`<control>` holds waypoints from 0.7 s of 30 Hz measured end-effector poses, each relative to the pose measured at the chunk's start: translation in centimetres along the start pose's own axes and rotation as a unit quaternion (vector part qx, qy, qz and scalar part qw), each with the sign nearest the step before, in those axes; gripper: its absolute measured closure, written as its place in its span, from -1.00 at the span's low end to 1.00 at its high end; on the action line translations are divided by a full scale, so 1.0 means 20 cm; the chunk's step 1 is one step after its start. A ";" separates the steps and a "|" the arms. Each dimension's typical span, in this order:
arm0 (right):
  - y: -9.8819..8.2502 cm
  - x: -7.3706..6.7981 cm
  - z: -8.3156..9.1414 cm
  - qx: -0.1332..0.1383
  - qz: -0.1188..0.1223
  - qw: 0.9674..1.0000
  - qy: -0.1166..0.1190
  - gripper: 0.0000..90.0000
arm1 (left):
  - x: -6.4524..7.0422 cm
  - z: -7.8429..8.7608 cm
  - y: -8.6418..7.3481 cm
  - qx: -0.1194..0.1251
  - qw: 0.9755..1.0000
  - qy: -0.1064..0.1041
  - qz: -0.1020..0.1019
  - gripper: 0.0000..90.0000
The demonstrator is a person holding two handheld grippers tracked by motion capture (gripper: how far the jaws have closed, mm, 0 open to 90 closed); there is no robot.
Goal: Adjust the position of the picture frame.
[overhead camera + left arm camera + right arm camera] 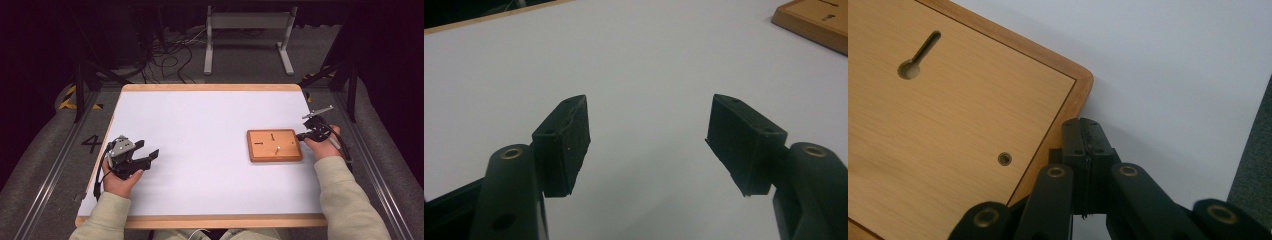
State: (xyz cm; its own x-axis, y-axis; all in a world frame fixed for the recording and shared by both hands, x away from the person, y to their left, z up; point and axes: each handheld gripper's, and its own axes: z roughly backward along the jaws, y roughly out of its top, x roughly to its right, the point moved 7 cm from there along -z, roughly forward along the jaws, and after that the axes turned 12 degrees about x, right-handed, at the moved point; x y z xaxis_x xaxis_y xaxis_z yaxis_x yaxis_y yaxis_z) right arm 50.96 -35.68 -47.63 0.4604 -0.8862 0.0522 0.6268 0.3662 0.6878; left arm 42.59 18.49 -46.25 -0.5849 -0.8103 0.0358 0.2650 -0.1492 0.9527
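Note:
A wooden board (274,145) with keyhole slots lies on the right half of the white table (200,130). A small white peg (276,148) stands on it. My right gripper (300,135) is shut, with nothing between its pads, at the board's right edge. In the right gripper view its closed tips (1087,125) sit just beside the board's corner (1080,80), near a keyhole slot (920,55) and a small round hole (1005,159). My left gripper (150,152) rests at the left of the table, open and empty; its pads (566,142) stand wide apart over bare white surface.
The table has a wooden rim (210,220). A white metal stand (247,37) and loose cables (167,55) lie on the floor beyond the far edge. Rails (55,165) run along both sides. The board's corner (814,22) appears at the top right of the left gripper view.

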 end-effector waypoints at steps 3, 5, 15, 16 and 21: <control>0.01 -0.01 0.01 0.007 -0.003 1.000 0.008 1.00 | 0.00 -0.01 0.00 -0.002 1.000 -0.002 -0.001 -0.25; 0.01 -0.01 0.01 0.007 -0.001 1.000 0.007 1.00 | 0.01 -0.01 0.00 -0.002 1.000 -0.003 -0.001 -0.25; -0.04 0.01 -0.03 -0.020 -0.044 0.999 -0.008 1.00 | 0.00 -0.01 0.00 -0.003 1.000 -0.003 0.002 -0.25; -0.04 0.01 -0.03 -0.021 -0.044 0.999 -0.008 1.00 | 0.00 -0.01 -0.01 -0.003 1.000 -0.003 0.003 -0.25; -0.03 -0.03 -0.04 -0.011 -0.055 0.998 0.024 1.00 | 0.00 -0.01 -0.01 -0.005 1.000 -0.003 0.000 -0.25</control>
State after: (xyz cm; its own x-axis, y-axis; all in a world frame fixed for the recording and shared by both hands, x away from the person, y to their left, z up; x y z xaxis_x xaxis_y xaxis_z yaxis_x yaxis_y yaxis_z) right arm 50.82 -35.12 -48.63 0.4168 -0.9071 -0.0587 0.6891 0.2732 0.6712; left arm 42.73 18.28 -46.47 -0.5896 -0.8068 0.0370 0.2718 -0.1551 0.9498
